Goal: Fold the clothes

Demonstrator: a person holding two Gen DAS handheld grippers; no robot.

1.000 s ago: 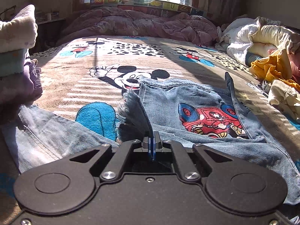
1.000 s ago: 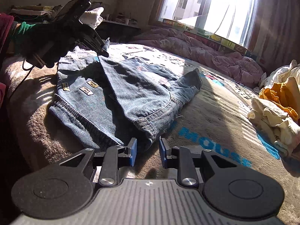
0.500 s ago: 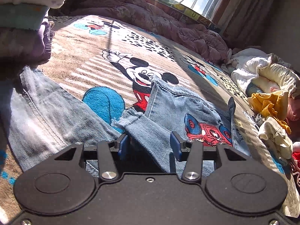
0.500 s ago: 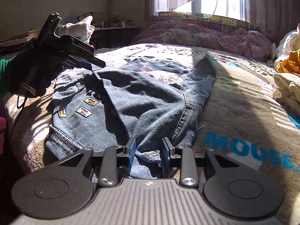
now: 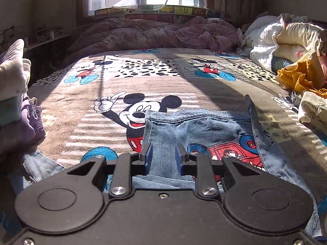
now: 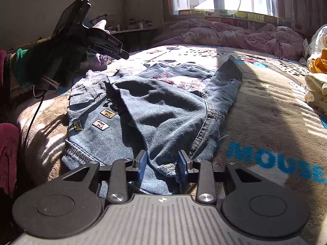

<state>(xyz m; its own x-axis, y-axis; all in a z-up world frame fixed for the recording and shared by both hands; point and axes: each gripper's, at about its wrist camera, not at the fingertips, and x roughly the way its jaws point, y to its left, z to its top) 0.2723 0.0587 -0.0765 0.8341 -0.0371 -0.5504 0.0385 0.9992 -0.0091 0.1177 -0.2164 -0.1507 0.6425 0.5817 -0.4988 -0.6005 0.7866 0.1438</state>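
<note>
A blue denim jacket [image 6: 163, 110] with small yellow patches and a red cartoon print [image 5: 235, 149] lies partly folded on the Mickey Mouse blanket [image 5: 143, 77]. One sleeve lies folded across its body. My left gripper [image 5: 162, 158] is open and empty, hovering above the jacket's upper edge; it also shows in the right wrist view [image 6: 120, 54], held up in a gloved hand. My right gripper [image 6: 161, 164] is open, its jaws on either side of the folded sleeve's cuff at the jacket's near edge.
A stack of folded clothes [image 5: 14, 94] stands at the left. A pile of unfolded white, cream and mustard clothes [image 5: 296, 65] lies at the right. A crumpled purple quilt [image 5: 163, 32] lies under the window at the far end of the bed.
My left gripper let go of the frayed sleeve cuff, opened and lifted away; the sleeve now lies on the jacket. My right gripper moved in to the jacket's near edge and opened wider.
</note>
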